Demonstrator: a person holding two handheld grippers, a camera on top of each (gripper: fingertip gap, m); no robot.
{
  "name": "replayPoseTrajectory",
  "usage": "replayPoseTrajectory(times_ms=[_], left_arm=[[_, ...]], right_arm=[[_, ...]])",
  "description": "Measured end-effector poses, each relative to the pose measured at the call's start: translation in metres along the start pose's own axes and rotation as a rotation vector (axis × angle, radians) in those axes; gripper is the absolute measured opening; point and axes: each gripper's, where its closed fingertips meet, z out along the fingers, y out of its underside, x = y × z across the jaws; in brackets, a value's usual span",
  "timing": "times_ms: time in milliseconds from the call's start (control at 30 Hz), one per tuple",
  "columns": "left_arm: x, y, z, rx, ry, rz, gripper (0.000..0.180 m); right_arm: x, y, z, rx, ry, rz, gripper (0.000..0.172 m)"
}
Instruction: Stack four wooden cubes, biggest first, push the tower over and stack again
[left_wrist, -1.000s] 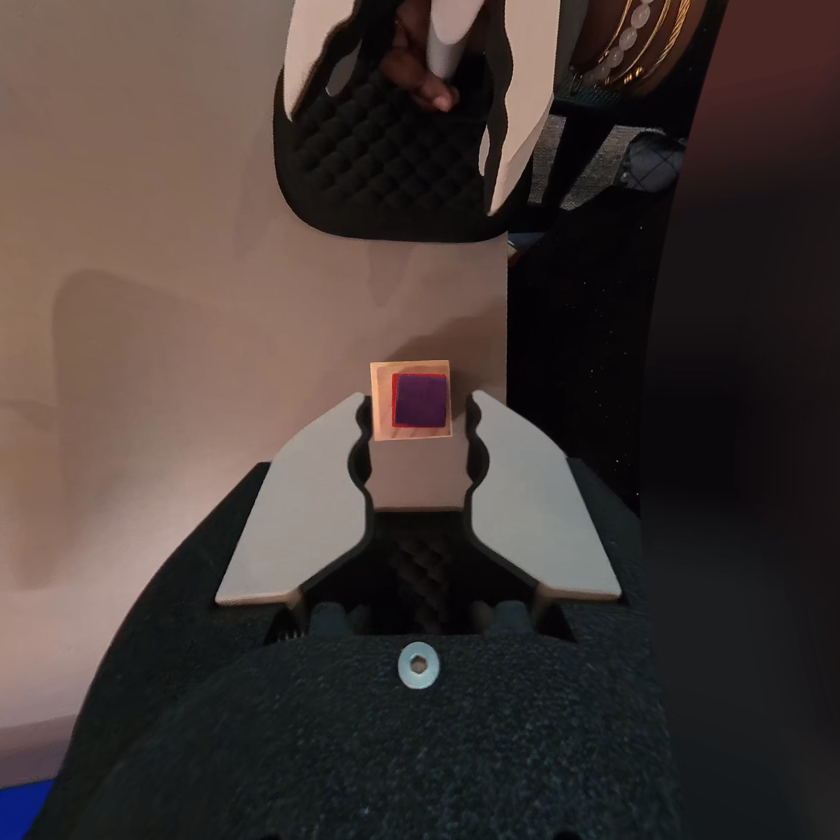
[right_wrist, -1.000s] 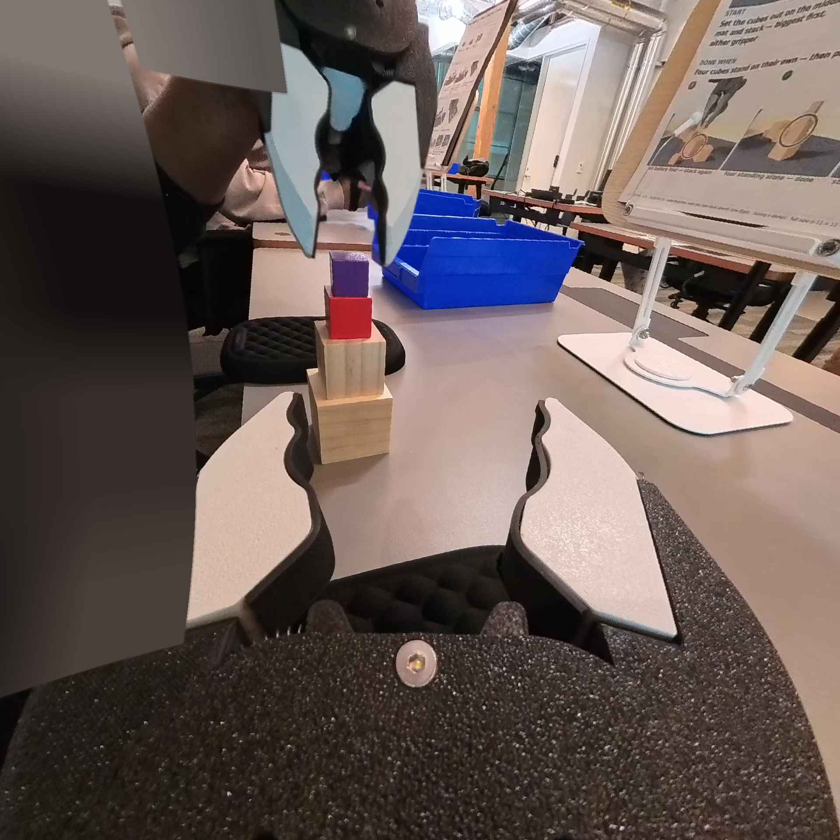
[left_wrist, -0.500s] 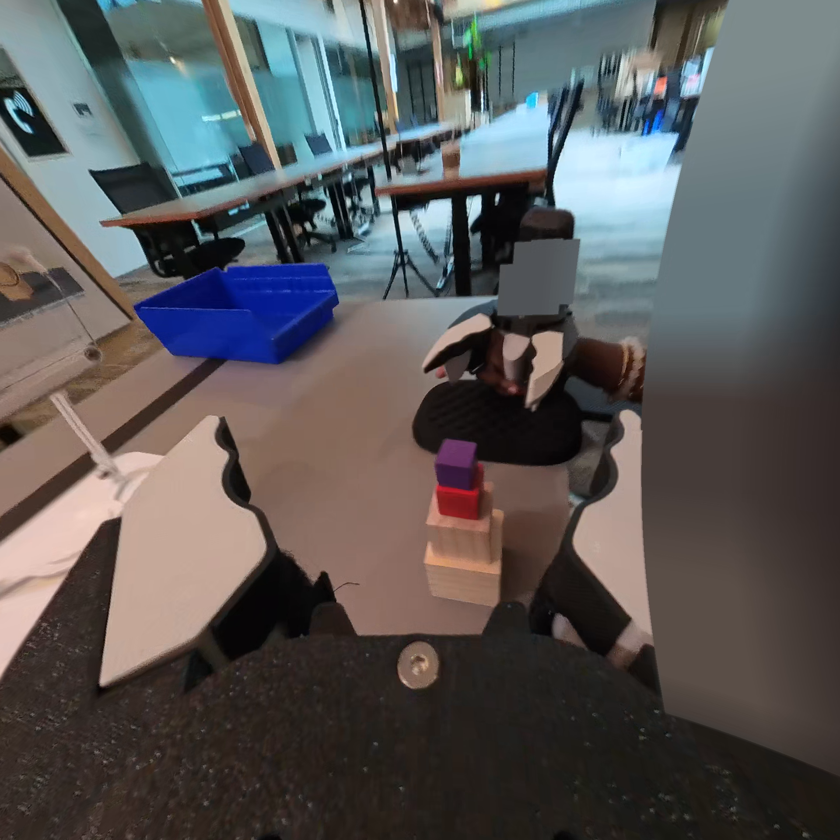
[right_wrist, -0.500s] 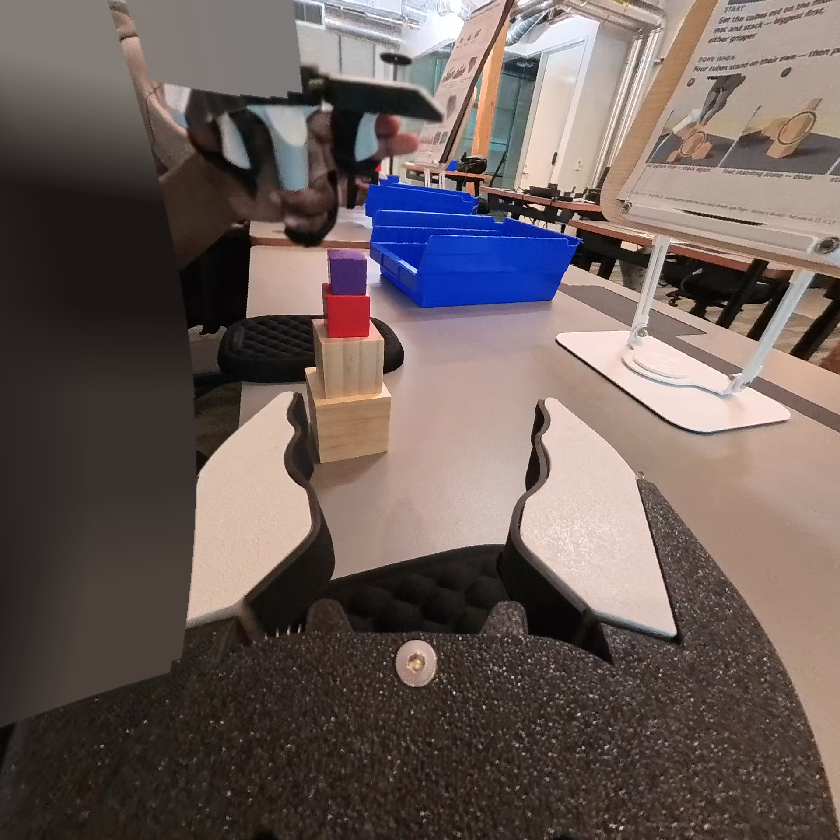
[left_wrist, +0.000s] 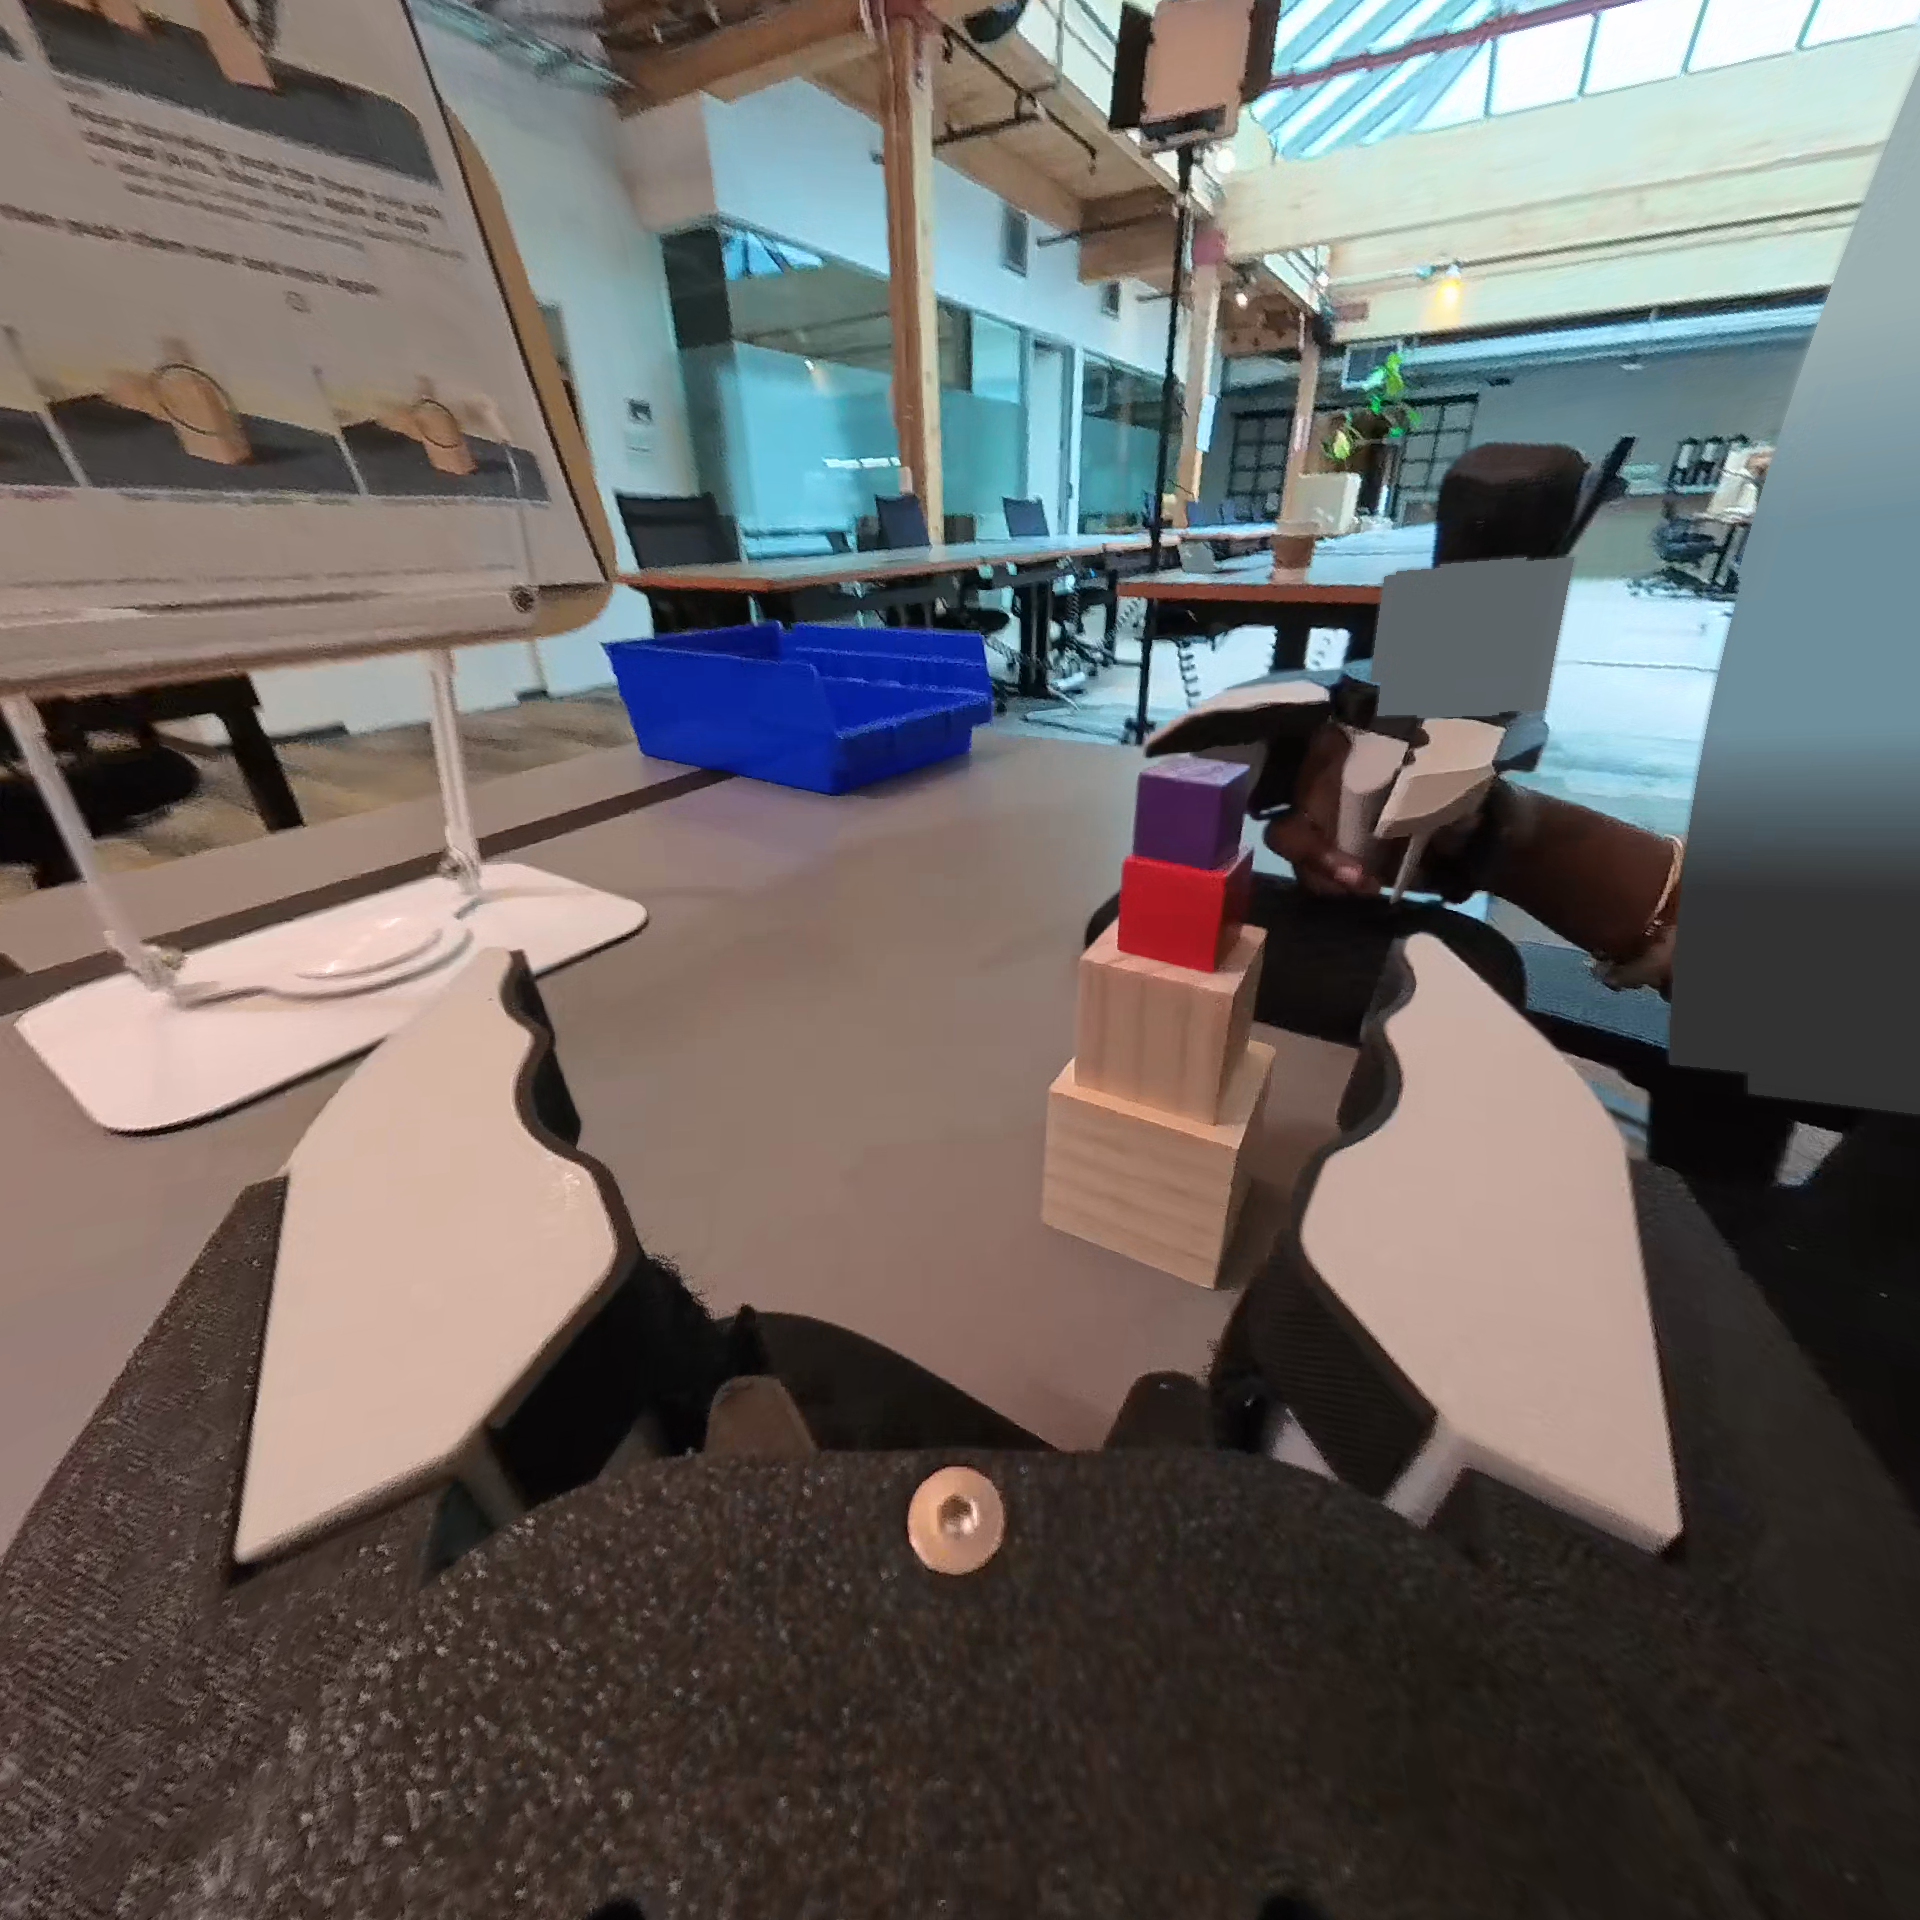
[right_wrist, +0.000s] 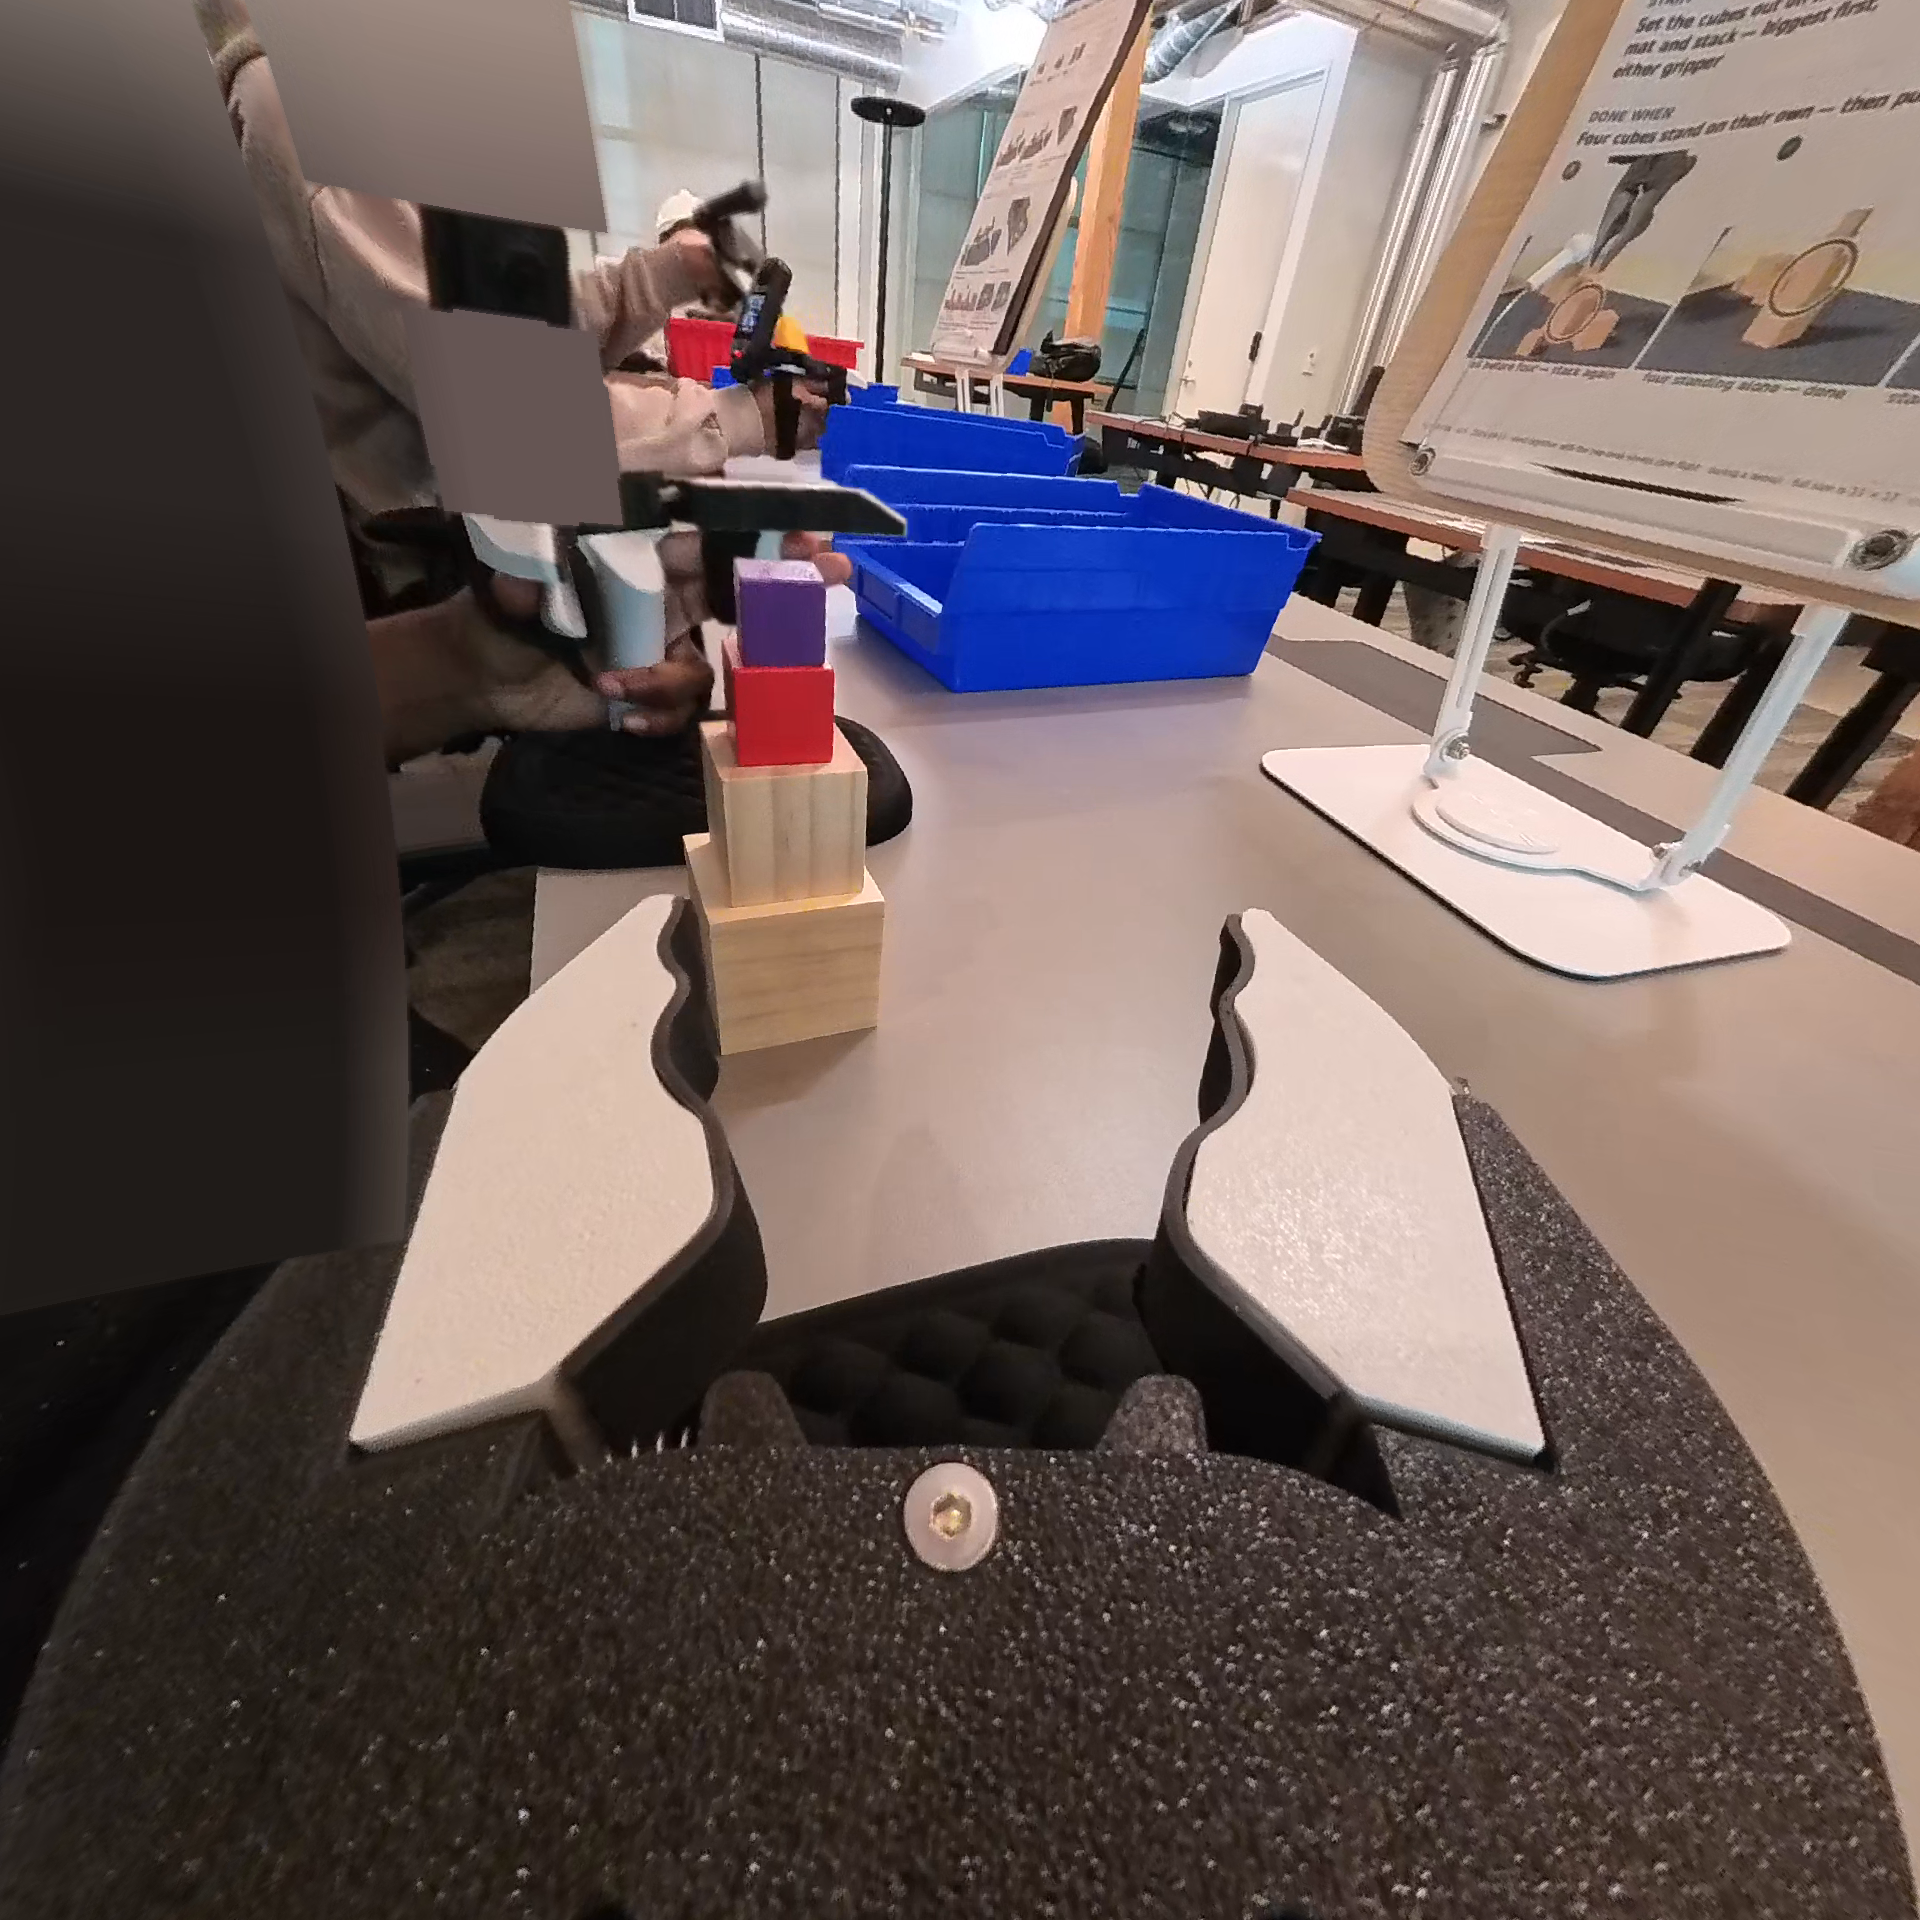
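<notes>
Open-plan workroom, grey table (right_wrist: 1091, 935): near its edge on the person's side stands a four-cube stack (right_wrist: 784, 831), purple cube (right_wrist: 779, 623) on red (right_wrist: 781, 715) on two bare wooden cubes, the larger at the bottom, unsupported and roughly aligned. Judged from this, the stacking looks complete; no loose cubes show. Left gripper (left_wrist: 956, 1049) and right gripper (right_wrist: 956, 997) both have fingers spread wide and hold nothing; the stack stands beyond each, touching neither. Left wrist view alone shows the bottom cube's corner overhanging nothing and the right gripper (left_wrist: 1351, 790) behind the stack. Right wrist view alone shows a second blue bin (right_wrist: 935, 436) beyond the first (right_wrist: 1070, 603), and another person's sleeve (right_wrist: 665, 416) farther along.
</notes>
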Motion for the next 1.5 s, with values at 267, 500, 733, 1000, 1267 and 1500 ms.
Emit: replayPoseTrajectory(times_ms=[267,500,733,1000,1267,1500], left_arm=[[0.011,0.002,-0.003,0.01,0.105,-0.013,0.143],[0.009,0.005,-0.001,-0.007,0.089,-0.009,0.145],[0.011,0.007,0.0,-0.017,0.082,0.012,0.146],[0.011,0.006,-0.001,-0.01,0.085,0.008,0.143],[0.01,0.005,-0.001,-0.004,0.086,-0.001,0.142],[0.011,0.004,-0.002,0.006,0.096,0.0,0.136]], right_arm=[[0.002,0.001,0.001,-0.014,0.021,-0.003,0.092],[-0.013,-0.023,0.011,-0.03,0.035,0.006,0.043],[-0.058,0.003,0.04,-0.352,-0.066,0.098,0.0],[-0.081,0.015,0.07,-0.401,-0.113,0.118,0.0],[-0.078,0.017,0.083,-0.397,-0.113,0.09,0.0],[-0.071,0.013,0.088,-0.368,-0.097,0.1,0.0]])
